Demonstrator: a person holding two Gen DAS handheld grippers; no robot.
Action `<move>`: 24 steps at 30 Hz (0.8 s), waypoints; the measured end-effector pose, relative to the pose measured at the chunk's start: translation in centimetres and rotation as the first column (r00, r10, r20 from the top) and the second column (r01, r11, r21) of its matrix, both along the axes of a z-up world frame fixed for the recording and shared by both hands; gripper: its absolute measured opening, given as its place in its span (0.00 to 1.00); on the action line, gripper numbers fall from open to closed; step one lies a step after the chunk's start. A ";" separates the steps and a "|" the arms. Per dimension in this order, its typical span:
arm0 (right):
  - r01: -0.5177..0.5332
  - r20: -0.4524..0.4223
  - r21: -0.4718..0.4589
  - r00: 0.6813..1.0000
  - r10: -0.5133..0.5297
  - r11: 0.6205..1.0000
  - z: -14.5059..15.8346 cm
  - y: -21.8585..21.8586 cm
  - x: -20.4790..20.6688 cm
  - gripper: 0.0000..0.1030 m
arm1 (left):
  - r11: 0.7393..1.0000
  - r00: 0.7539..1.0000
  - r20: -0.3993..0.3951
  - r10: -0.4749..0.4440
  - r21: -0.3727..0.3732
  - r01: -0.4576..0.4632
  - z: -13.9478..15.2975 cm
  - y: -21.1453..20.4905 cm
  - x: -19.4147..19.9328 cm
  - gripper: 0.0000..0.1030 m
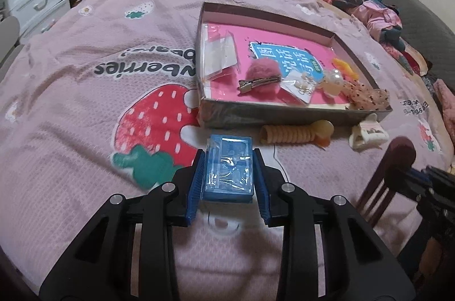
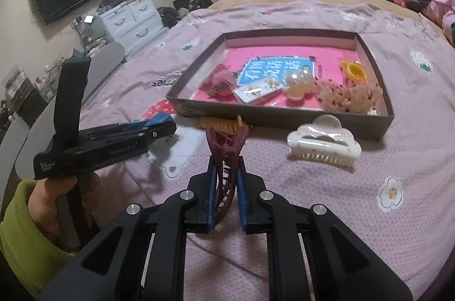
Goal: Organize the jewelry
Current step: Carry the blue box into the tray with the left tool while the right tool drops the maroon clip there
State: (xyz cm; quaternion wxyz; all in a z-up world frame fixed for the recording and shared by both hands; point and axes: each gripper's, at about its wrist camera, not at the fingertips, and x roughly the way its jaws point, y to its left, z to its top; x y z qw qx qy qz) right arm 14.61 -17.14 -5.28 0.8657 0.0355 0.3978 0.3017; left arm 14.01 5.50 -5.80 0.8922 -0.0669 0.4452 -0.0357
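Left gripper [image 1: 227, 176]: clenched on the blue plastic case [image 1: 229, 168], short of the tray.
Right gripper [image 2: 226, 187]: grasping the maroon hair claw [image 2: 227, 147] — clear of the bedspread.
In tray [image 2: 284, 117]: pompom clip [image 1: 257, 80], scrunchie [image 2: 347, 95], earring card [image 2: 254, 93].
Left outside: white claw clip [image 2: 322, 146], beige claw clip [image 1: 295, 133] — perhaps half done.

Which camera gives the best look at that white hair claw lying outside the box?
The right wrist view: the white hair claw appears whole, teeth visible, before the box. The left wrist view shows it small near the edge.
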 end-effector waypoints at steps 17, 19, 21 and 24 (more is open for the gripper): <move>0.078 0.147 0.030 0.986 -0.082 0.996 6.0 -3.2 1.4 0.12 | 1.000 0.991 0.134 0.011 -0.010 -0.010 6.0 0.0 -1.0 0.24; 0.103 0.159 0.038 0.981 -0.107 0.994 6.6 -4.2 1.9 0.12 | 1.000 0.989 0.151 0.005 -0.008 -0.004 6.8 -0.3 -0.6 0.24; 0.120 0.174 0.040 0.977 -0.125 0.992 7.2 -5.0 2.2 0.12 | 1.000 0.986 0.165 -0.004 -0.003 0.004 7.6 -0.8 -0.3 0.24; 0.154 0.204 0.044 0.966 -0.160 0.987 8.3 -6.4 2.8 0.12 | 1.000 0.983 0.184 -0.020 0.000 0.020 8.6 -1.5 0.5 0.24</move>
